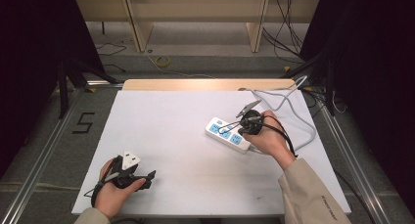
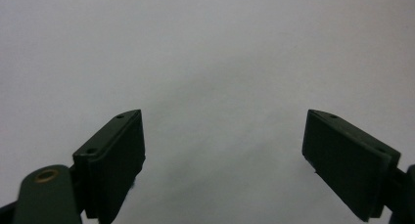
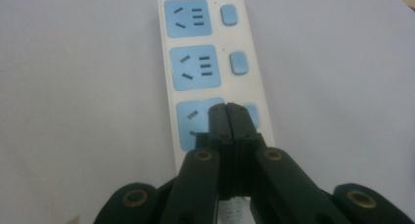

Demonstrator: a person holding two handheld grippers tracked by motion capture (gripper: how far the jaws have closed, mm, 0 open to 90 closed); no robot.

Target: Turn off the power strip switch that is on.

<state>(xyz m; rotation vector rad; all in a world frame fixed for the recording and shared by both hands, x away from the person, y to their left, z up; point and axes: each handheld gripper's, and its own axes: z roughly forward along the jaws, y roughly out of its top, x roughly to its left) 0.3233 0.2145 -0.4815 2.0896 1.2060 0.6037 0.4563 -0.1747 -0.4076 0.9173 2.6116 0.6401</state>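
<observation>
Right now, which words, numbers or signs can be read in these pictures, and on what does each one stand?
"5": black digit marked on the grey floor left of the white table.
Small dark print on the beige sleeve: too small to read.
White power strip with blue sockets: no readable text.

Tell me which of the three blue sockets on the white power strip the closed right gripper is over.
The right gripper is over the nearest blue socket on the white power strip; the other two lie beyond its tips.
</observation>
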